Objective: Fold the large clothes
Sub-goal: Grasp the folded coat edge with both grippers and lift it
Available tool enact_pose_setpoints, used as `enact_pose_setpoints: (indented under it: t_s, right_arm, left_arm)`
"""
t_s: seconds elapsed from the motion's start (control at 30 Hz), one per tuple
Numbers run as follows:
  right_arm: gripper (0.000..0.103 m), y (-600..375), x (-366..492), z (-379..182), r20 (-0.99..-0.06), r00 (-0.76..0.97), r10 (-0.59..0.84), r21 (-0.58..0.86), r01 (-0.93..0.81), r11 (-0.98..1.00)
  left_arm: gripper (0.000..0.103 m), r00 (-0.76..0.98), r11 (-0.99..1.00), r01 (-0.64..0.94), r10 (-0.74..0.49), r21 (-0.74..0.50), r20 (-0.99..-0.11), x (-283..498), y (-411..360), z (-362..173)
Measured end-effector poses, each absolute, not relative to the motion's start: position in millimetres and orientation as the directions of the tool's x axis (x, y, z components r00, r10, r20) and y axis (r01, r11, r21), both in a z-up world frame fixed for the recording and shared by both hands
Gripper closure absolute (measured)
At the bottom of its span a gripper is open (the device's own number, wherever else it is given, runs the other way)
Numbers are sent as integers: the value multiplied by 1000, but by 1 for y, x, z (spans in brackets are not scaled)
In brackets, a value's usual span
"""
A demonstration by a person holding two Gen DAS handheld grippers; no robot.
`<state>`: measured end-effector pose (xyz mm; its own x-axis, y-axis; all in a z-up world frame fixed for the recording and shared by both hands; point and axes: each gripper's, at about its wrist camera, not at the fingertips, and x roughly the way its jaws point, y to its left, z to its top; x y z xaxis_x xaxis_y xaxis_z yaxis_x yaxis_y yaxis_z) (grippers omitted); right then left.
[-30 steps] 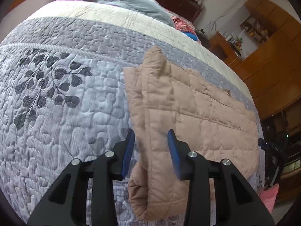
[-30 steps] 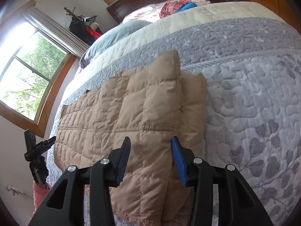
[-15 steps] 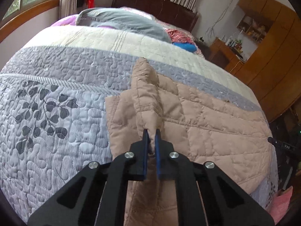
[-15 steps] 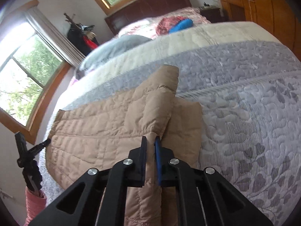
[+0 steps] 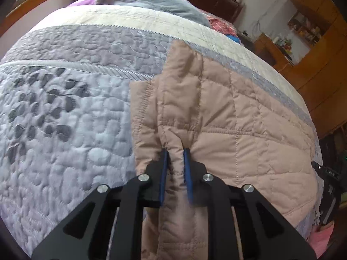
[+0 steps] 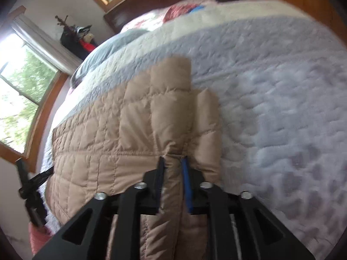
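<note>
Both tongs, left gripper [image 5: 175, 151] and right gripper [image 6: 172, 161], are opening with a jacket [image 5: 227, 125] ridge between them (fabric still pinched); its length runs straight ahead.

A grey quilted bedspread [image 5: 65, 140] with dark leaf prints covers the bed. Beyond its cream band lies a grey pillow [image 5: 156, 2], with red patterned fabric [image 5: 221, 25] beside it. Wooden cabinets [image 5: 321, 69] stand right of the bedspread; a window [image 6: 19, 91] is on its other side.
</note>
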<state>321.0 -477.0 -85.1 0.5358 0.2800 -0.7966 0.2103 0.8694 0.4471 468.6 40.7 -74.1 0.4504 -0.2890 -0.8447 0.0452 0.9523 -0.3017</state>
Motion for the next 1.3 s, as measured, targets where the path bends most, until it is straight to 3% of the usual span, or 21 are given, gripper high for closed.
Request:
enact_pose_setpoints:
  t_s: [0.13, 0.37, 0.53, 0.83, 1.07, 1.3]
  right_arm:
    - [79, -460, 285, -36, -782, 604, 156, 343, 207, 916]
    - [79, -368, 254, -1, -773, 586, 243, 351, 75, 933]
    - [79, -318, 250, -16, -808, 554, 203, 279, 56, 959]
    - [83, -310, 265, -78, -864, 458, 210, 287, 106, 952]
    - [84, -302, 275, -101, -861, 471, 189, 277, 123, 953]
    - [82, -303, 272, -93, -878, 444, 180, 245, 93, 965]
  left_arm:
    - [90, 570, 972, 14, -200, -234, -797, 437, 43, -30]
    - [88, 551, 965, 185, -257, -184, -794, 379, -44, -2]
    - [86, 495, 951, 256, -285, -176, -821, 361, -94, -28]
    - [86, 441, 951, 274, -255, -142, -861, 359, -103, -87]
    - [86, 479, 956, 284, -206, -72, -853, 355, -112, -96]
    - [87, 458, 956, 267, -236, -120, -857, 352, -107, -88]
